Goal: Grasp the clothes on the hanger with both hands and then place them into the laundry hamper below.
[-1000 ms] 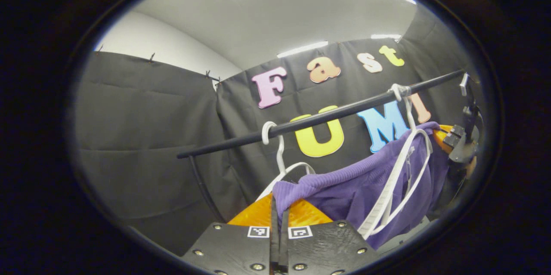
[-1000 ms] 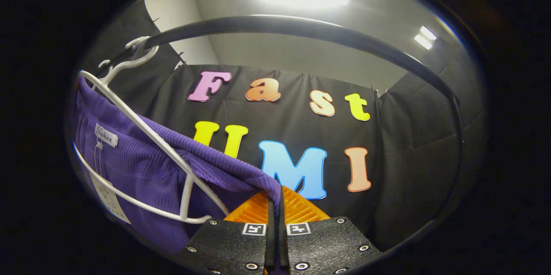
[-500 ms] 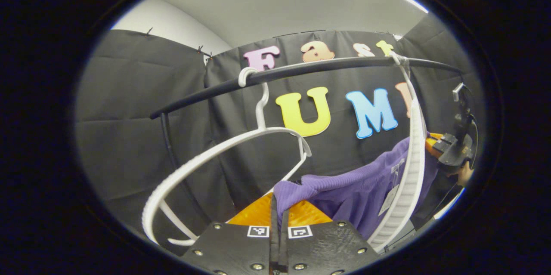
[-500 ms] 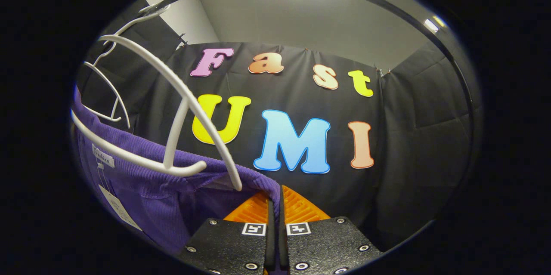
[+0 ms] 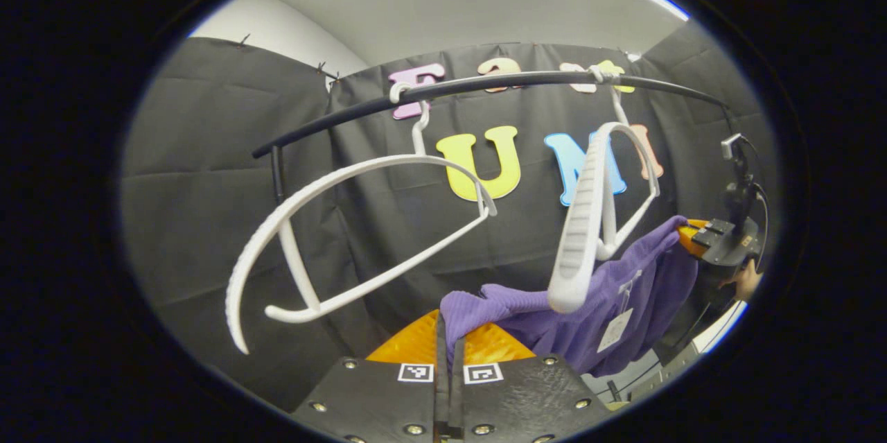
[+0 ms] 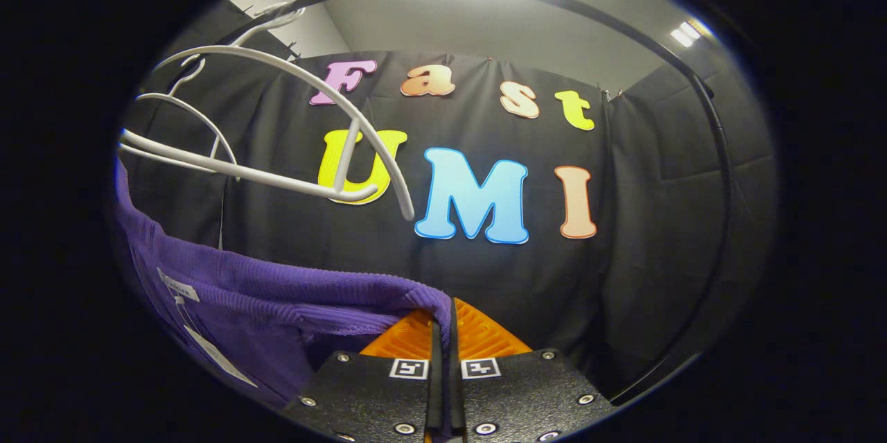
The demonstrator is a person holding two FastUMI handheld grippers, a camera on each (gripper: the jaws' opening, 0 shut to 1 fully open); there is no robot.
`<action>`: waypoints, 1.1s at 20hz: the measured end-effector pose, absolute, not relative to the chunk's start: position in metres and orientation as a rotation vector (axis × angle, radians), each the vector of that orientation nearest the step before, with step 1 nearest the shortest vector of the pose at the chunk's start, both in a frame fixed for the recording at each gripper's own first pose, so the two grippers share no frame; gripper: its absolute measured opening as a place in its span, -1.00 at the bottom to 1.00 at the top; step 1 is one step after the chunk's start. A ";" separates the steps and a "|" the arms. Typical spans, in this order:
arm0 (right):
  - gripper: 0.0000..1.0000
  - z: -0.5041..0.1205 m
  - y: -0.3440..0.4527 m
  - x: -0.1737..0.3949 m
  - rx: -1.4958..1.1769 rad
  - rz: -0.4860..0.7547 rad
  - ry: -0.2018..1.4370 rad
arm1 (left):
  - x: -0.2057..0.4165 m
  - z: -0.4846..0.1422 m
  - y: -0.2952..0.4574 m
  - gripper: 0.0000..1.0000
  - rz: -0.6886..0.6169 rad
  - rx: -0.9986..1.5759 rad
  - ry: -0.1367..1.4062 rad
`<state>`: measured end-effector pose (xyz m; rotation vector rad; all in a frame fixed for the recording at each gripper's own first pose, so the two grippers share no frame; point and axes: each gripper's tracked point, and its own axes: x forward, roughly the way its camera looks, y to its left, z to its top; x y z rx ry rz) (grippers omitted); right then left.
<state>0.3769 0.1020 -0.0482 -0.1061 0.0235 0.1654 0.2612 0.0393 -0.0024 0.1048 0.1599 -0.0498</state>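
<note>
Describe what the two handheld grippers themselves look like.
Each gripper's body is black textured plastic with silver screws and a pair of small square black-and-white markers near the front edge, seen on the left gripper and the right gripper. From afar in the left gripper view, the right one carries a dark mount with a cable looping off it.

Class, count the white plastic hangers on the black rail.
2. One white plastic hanger hangs toward the left end of the black rail; the other hangs farther right, just above the purple knitted garment.
</note>
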 end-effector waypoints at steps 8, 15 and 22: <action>-0.94 -0.006 0.103 0.299 -0.064 0.177 -0.019 | 0.211 0.016 0.021 -0.99 -0.133 0.054 0.108; -0.94 0.023 0.110 0.210 -0.035 0.190 -0.043 | 0.167 0.037 -0.007 -0.99 -0.253 0.012 0.035; -0.94 0.029 0.112 0.136 -0.041 0.190 -0.021 | 0.123 0.025 -0.035 -0.99 -0.380 -0.057 0.029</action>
